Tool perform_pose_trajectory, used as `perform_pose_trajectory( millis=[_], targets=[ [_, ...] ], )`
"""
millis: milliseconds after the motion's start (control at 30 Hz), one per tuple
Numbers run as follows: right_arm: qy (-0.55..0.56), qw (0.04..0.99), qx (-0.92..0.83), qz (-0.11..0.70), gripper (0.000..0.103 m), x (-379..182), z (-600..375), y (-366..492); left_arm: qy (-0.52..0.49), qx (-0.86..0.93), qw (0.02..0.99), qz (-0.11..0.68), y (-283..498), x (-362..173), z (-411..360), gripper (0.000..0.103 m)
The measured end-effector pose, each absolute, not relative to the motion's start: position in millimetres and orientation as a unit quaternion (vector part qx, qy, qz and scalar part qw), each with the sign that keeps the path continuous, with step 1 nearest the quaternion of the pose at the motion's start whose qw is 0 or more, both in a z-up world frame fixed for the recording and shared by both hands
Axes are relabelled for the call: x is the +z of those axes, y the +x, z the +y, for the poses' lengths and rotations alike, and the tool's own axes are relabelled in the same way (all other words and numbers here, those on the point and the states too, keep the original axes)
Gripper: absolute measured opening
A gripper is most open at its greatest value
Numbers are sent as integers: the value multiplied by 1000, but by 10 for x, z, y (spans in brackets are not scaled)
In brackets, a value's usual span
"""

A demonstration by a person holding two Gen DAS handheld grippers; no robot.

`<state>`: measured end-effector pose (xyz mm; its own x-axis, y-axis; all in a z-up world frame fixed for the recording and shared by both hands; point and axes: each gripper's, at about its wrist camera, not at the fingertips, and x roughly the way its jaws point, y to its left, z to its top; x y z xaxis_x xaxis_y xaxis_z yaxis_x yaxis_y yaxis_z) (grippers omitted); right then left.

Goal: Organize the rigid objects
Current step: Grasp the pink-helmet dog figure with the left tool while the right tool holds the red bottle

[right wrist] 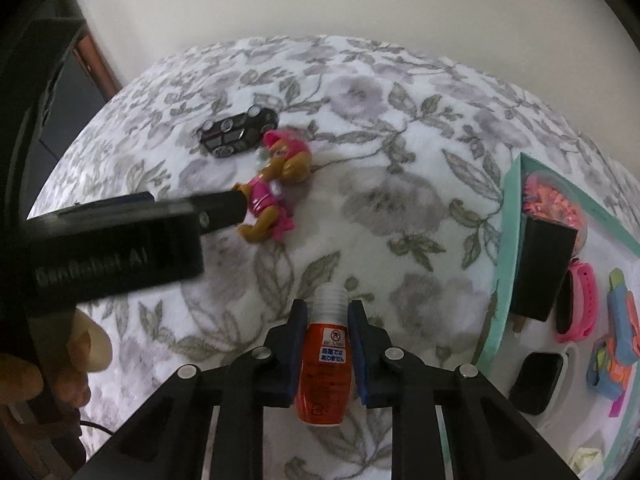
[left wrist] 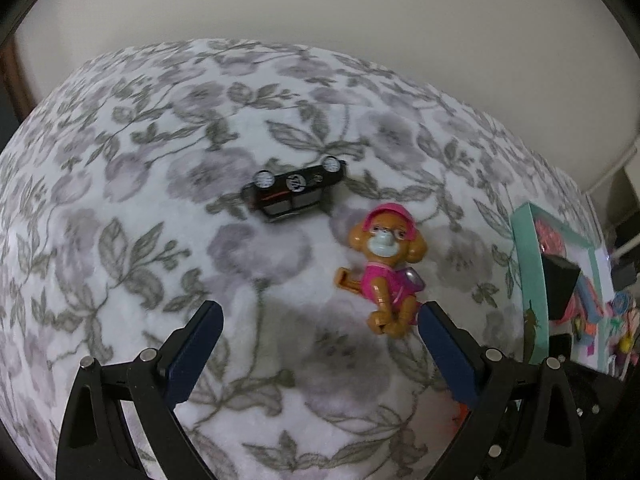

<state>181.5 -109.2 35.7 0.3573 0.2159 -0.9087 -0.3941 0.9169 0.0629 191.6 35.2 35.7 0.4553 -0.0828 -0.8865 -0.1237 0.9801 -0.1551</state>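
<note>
Two handheld grippers work over a floral blanket (left wrist: 280, 100) that covers the whole surface, largest item in view. At its right edge sits a teal tray (right wrist: 510, 216) holding a black block, a pink band and other small toys.

Left gripper (left wrist: 320, 312): angled steeply down toward the blanket, jaws spread wide with nothing between them. Its right finger (left wrist: 444, 352) stands just beside the feet of a toy dog figure (left wrist: 384, 272) in pink clothing, which lies on its back; contact cannot be confirmed. In the right wrist view this gripper's body crosses from the left, and a hand (right wrist: 76, 364) grips it from below at the lower left.

Right gripper (right wrist: 326, 312): also pitched steeply downward, jaws drawn in and pinching a small orange bottle (right wrist: 325, 372) with a clear threaded neck, pads pressed to both sides of its body. The bottle is on the blanket, left of the tray.

Smallest: a black toy car (left wrist: 296, 194) lies on its side near the dog's head, wheels showing.
</note>
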Motion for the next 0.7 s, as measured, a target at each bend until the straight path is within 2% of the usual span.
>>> perform_pose_trajectory(
  millis=[367,567,700],
  targets=[
    [-55,834,185,517,22,348,-1252,1932,40,18,855,517,2111,327,0,98],
    [-53,834,191,515,22,344,-1273,1944,158,12,859,486,2172,375,-89,98],
    [-45,835,192,514,22,334,-1293,1965,187,-4,863,469,2266,396,-32,98]
  ],
)
